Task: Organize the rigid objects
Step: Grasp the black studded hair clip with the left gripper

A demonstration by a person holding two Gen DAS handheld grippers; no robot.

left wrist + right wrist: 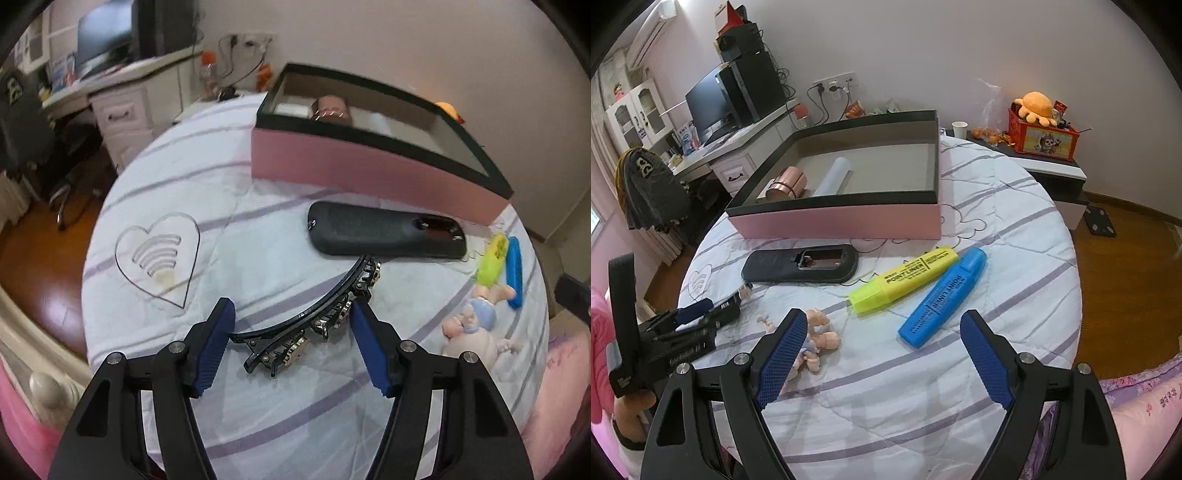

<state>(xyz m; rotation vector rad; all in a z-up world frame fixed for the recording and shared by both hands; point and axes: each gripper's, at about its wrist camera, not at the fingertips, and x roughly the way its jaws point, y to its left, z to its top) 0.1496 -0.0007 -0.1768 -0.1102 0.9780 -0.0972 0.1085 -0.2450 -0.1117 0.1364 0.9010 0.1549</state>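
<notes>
A black hair clip (314, 317) with shiny studs lies on the striped bedspread, between the fingers of my open left gripper (291, 310). A black remote (384, 230) lies back side up behind it, its battery bay open. A pink box (369, 166) with a black rim stands beyond; it holds a copper cylinder (786, 182) and a white roll (833, 177). My right gripper (882, 321) is open and empty above the bed. A yellow highlighter (905, 278) and a blue highlighter (942, 301) lie ahead of it. A small baby doll (816, 341) lies by its left finger.
A desk (738, 140) with a monitor stands at the back left, with a chair (650, 188) draped in clothes. A low shelf (1045, 162) with a red box and an orange plush stands at the back right. The left gripper shows at the left in the right wrist view (690, 314).
</notes>
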